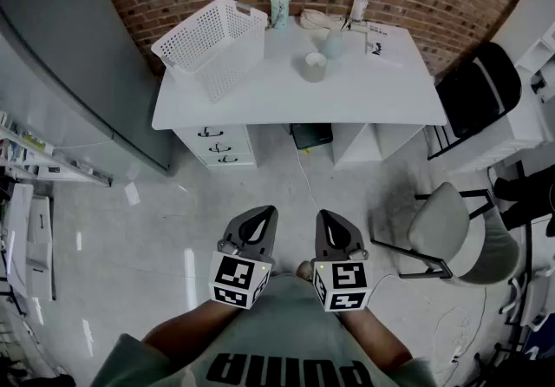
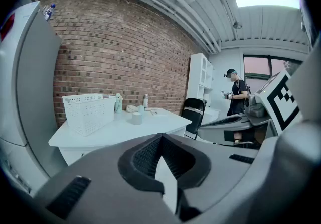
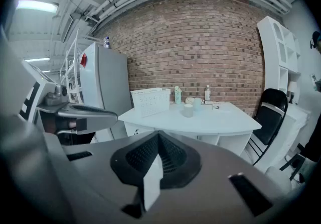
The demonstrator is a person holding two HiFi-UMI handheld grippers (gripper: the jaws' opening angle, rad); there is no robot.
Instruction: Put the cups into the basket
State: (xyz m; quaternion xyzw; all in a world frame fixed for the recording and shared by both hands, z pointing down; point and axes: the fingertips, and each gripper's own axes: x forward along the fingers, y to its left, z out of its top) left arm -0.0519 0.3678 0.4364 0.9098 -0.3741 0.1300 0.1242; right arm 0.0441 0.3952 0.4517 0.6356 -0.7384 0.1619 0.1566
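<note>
In the head view, a nearer cup (image 1: 314,67) and a farther cup (image 1: 335,44) are seen right of the basket (image 1: 212,45). The left gripper (image 1: 263,216) and right gripper (image 1: 329,219) are held well apart from the basket. In the left gripper view, its jaws are seen pressed together, empty. In the right gripper view, its jaws are likewise closed on nothing.
</note>
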